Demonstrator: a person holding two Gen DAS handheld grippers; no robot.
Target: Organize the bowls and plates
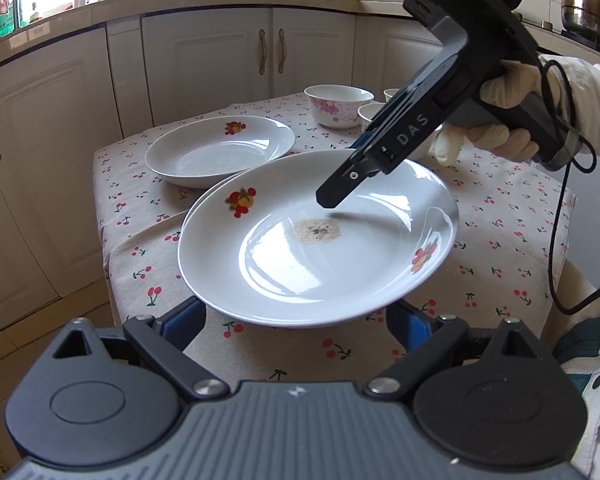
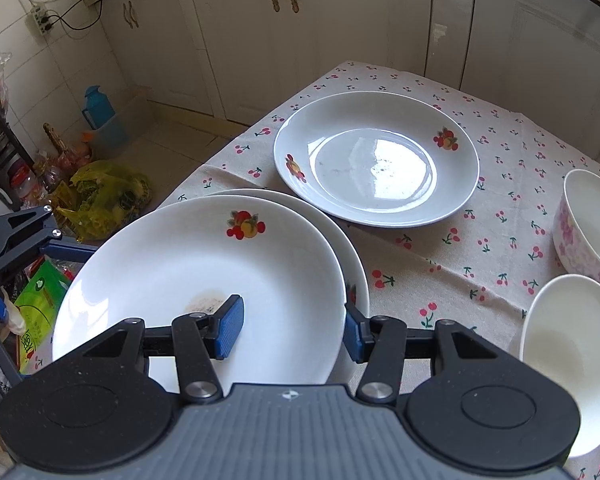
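A white plate with fruit prints [image 1: 320, 264] [image 2: 204, 272] hangs tilted just over a matching plate [image 2: 356, 264] on the cherry-print tablecloth [image 1: 500, 220]. My right gripper [image 2: 292, 314] [image 1: 352, 160] is shut on the raised plate's rim, one blue pad [image 2: 230, 328] inside the dish and the other under the edge. A brown stain marks that plate's centre. My left gripper [image 1: 298, 316] stands open at the plate's near rim, its fingertips hidden beneath it. Another fruit plate [image 1: 220, 152] [image 2: 376, 164] lies flat farther back.
A pink-flowered bowl [image 1: 338, 106] [image 2: 588, 224] and a plain white bowl [image 2: 572, 352] stand at the table's right side. Cream cabinets [image 1: 220, 52] ring the table. Bags and a blue flask [image 2: 98, 112] sit on the floor beyond the table's left edge.
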